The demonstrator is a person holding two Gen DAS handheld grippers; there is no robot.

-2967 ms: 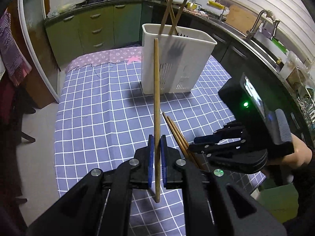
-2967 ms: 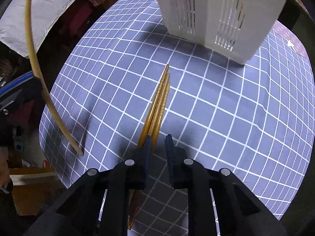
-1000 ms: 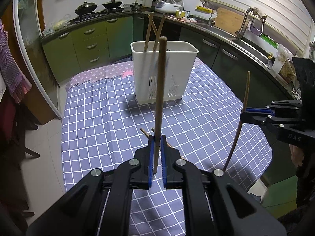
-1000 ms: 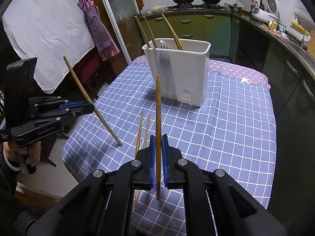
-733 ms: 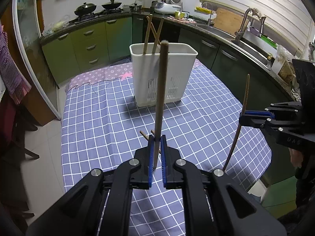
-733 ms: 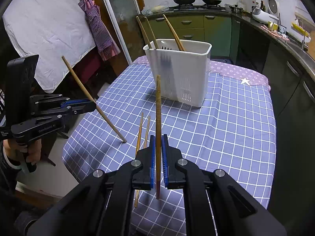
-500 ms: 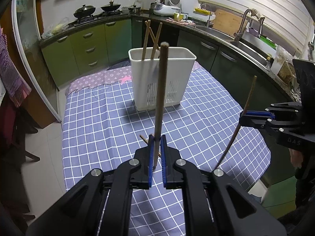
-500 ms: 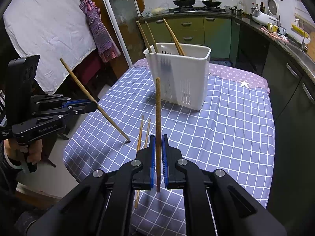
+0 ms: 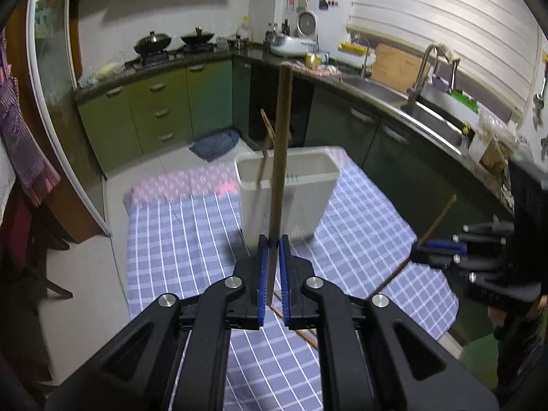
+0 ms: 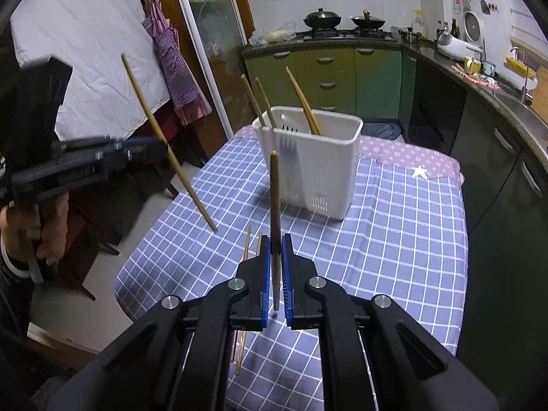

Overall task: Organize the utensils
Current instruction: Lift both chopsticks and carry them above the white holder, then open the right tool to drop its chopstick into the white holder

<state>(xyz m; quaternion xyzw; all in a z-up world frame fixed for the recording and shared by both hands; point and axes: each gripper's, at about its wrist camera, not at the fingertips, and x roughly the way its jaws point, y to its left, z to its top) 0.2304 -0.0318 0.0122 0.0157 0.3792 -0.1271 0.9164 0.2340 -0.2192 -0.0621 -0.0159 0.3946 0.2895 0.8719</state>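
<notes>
A white slotted utensil basket (image 9: 301, 191) (image 10: 318, 167) stands on the checked tablecloth with several wooden chopsticks (image 10: 304, 101) leaning in it. My left gripper (image 9: 271, 263) is shut on a chopstick (image 9: 280, 157) held upright, high above the table in front of the basket. My right gripper (image 10: 275, 267) is shut on another chopstick (image 10: 274, 202), also upright, nearer the table's front. Each gripper shows in the other view: the left (image 10: 150, 149), the right (image 9: 424, 251). Two loose chopsticks (image 10: 245, 260) lie on the cloth under the right gripper.
The table (image 10: 411, 239) carries a blue-and-white checked cloth with a pink strip at the far end. Green kitchen cabinets (image 9: 154, 113) and a counter with a sink (image 9: 428, 116) ring the room. A chair (image 9: 30, 239) stands left of the table.
My left gripper has risen and tipped up with its chopstick, and the basket now looks lower and farther. My right gripper holds its chopstick nearly still. Three seconds ago the right gripper was low over the loose chopsticks.
</notes>
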